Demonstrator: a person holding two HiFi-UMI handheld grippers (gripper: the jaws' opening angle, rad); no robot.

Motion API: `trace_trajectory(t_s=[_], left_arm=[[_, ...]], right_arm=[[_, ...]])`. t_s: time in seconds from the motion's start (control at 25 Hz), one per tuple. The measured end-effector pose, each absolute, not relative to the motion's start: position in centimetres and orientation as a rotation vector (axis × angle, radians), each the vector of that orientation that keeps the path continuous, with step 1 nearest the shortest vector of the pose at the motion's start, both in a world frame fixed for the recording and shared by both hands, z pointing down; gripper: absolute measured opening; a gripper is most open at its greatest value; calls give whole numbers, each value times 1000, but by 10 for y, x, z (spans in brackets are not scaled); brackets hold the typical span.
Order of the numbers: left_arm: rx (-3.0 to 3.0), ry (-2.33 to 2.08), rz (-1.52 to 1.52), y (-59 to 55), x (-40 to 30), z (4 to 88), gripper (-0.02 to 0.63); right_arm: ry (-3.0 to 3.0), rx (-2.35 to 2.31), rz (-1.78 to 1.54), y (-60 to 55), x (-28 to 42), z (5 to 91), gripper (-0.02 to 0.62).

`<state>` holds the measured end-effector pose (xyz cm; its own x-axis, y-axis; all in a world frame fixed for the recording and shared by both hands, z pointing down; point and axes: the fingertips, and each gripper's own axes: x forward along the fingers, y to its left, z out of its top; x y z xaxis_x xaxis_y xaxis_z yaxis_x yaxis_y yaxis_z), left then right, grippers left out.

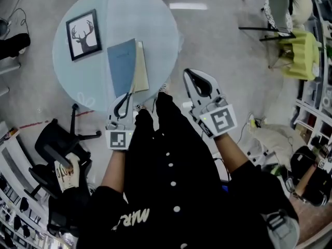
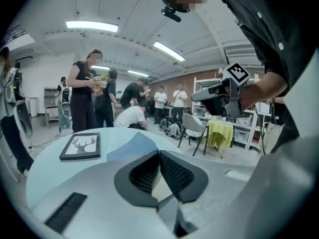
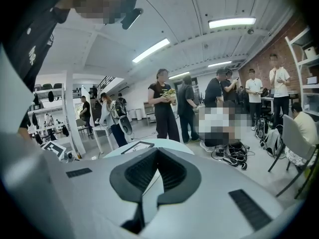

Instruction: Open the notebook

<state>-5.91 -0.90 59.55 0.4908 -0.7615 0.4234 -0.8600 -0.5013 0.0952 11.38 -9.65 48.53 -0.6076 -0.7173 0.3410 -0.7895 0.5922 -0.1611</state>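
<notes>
A blue notebook [image 1: 121, 66] lies on the round pale-blue table [image 1: 150, 14]. Its cover is raised along the right edge, and cream pages [image 1: 141, 69] show beside it. My left gripper [image 1: 132, 88] is at the notebook's near right corner, shut on the cover's edge. In the left gripper view the jaws [image 2: 159, 152] meet at their tips, with the blue cover [image 2: 130, 147] running off to their left and cream paper showing behind them. My right gripper [image 1: 188, 72] hangs off the table's right side, away from the notebook. It is shut [image 3: 157, 151] with nothing in it.
A black-framed deer picture [image 1: 83, 34] lies on the table left of the notebook. A black office chair [image 1: 62, 144] stands near left. At the right are a chair draped in yellow-green cloth [image 1: 298, 53] and shelving. Several people [image 2: 82, 96] stand beyond the table.
</notes>
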Motion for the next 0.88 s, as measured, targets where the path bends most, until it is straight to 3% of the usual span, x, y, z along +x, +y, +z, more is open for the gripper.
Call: trace_trajectory(t_s=[0.88], left_arm=[[1980,-1725,-243,-5,-170,556,18]], right_arm=[[-2583,1152,423,-94,80,483,2]])
